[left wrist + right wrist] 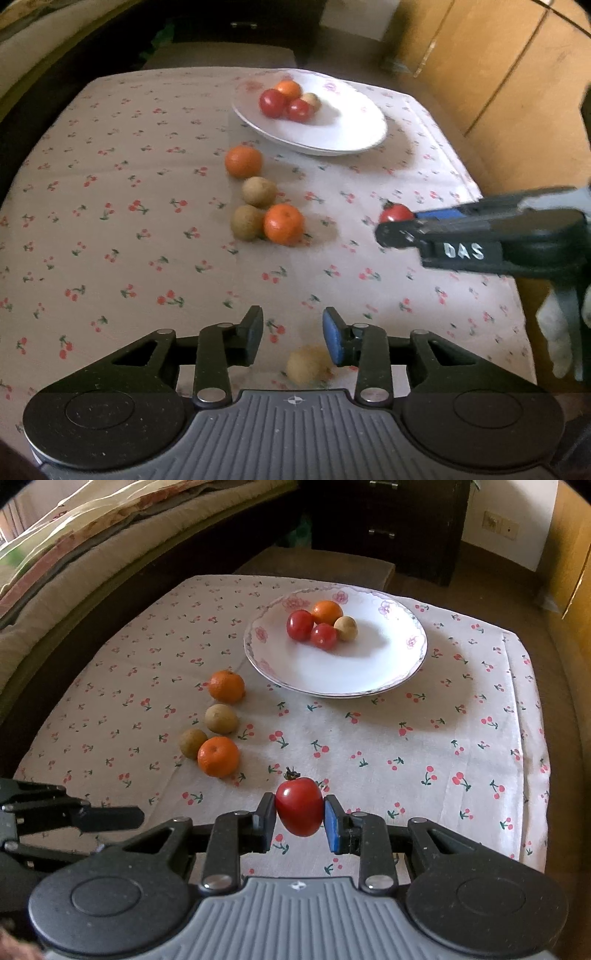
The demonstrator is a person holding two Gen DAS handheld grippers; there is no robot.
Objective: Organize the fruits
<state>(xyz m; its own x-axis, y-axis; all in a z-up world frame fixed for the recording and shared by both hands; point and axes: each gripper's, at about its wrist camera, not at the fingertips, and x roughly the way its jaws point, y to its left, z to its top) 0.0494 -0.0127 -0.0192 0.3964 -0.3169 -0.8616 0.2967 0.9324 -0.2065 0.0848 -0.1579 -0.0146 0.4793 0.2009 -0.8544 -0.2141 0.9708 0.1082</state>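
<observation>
My right gripper (299, 818) is shut on a red tomato (299, 806) and holds it above the cloth; it shows from the side in the left wrist view (391, 225). My left gripper (293, 341) is open over a small brown fruit (304, 365) that lies on the cloth between its fingers. A white plate (369, 672) at the back holds two tomatoes (300, 624), an orange (327, 612) and a brown fruit (345, 628). Two oranges (218, 757) and two brown fruits (221, 719) lie on the cloth left of the plate.
The table wears a cherry-print cloth (424, 746). A bed (74, 554) runs along the left, a dark drawer cabinet (384, 524) stands behind, and wooden furniture (498, 74) is at the right.
</observation>
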